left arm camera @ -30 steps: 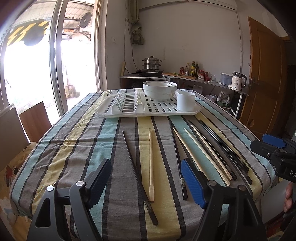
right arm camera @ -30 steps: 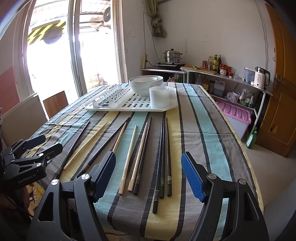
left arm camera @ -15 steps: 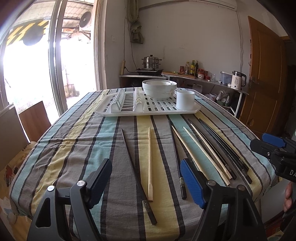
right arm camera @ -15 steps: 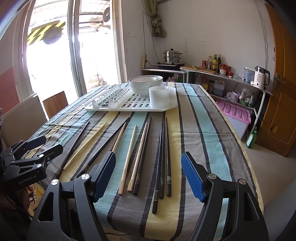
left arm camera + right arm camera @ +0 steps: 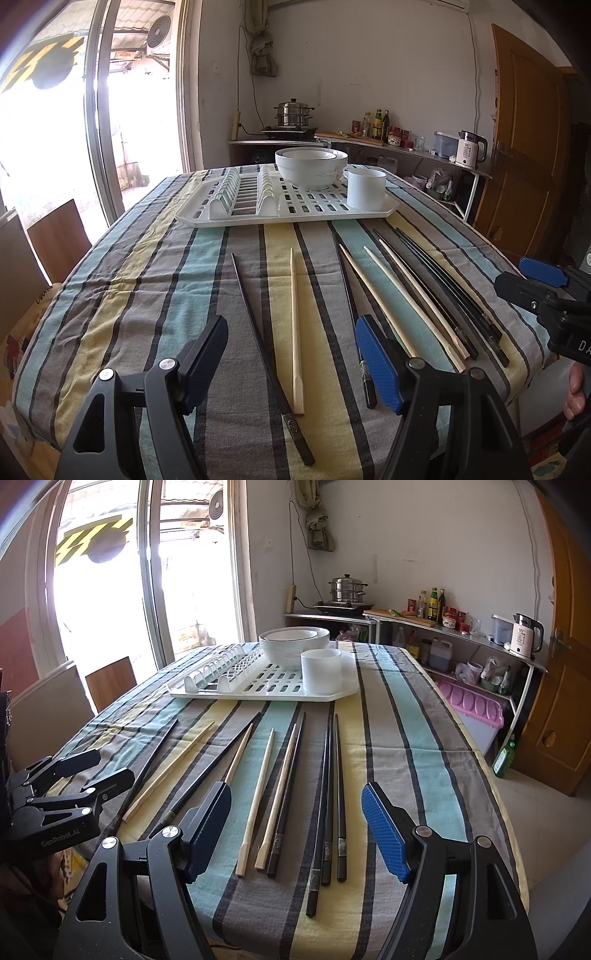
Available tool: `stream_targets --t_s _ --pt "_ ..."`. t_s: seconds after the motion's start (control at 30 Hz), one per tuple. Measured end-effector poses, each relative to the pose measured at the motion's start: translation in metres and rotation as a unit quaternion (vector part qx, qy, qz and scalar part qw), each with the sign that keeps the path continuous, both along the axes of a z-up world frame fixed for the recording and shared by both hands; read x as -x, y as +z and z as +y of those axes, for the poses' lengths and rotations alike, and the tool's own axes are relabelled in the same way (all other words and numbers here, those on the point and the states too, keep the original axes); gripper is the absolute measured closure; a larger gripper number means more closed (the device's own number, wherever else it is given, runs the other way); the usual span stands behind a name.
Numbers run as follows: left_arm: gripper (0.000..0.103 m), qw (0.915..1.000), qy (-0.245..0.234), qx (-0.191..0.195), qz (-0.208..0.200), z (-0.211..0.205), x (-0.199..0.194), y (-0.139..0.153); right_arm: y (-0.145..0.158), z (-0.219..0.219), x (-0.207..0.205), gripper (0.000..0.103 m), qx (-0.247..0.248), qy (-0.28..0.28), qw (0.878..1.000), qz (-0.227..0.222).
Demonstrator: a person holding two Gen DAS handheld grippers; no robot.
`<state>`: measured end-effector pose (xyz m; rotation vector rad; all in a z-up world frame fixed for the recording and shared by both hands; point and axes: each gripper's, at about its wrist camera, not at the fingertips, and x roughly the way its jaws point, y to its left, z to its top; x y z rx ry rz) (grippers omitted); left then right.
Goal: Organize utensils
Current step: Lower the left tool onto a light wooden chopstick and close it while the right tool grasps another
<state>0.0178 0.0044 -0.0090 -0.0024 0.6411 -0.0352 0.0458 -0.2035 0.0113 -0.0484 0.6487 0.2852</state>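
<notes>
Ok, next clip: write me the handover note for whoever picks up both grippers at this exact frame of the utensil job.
Left gripper: open, empty, above the near table edge over one black and one pale wooden chopstick.
Right gripper: open, empty, over the main bunch.
Things: dark and pale wooden chopsticks lie loose and mixed on the striped tablecloth. The white plastic drying rack at the far end holds stacked white bowls and a white cylindrical cup.
Done: nothing visibly sorted; no chopstick is in the cup or rack.
Left: probably pair the chopsticks by colour and move them to the rack.
</notes>
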Motion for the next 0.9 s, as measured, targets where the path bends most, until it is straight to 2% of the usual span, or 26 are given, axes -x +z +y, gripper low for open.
stream_targets --t_s 0.2,0.33,0.53,0.73,0.9 --pt "0.041 0.9996 -0.012 0.002 0.026 0.006 -0.032 -0.002 0.0 0.01 -0.022 0.033 -0.006 0.013 1.0 0.012" --pt "0.046 0.999 -0.019 -0.004 0.04 0.007 -0.056 -0.005 -0.002 0.021 -0.04 0.045 0.003 0.023 1.0 0.021" --pt "0.051 0.996 -0.038 0.01 0.08 0.01 -0.094 -0.01 -0.01 0.04 -0.074 0.066 0.012 0.041 0.998 0.055" --pt "0.055 0.9919 -0.053 0.019 0.114 0.009 -0.126 -0.017 -0.021 0.054 -0.105 0.077 0.016 0.056 0.994 0.093" --pt "0.061 0.9882 -0.055 0.019 0.141 0.009 -0.145 -0.025 -0.031 0.063 -0.125 0.081 0.021 0.066 0.99 0.121"
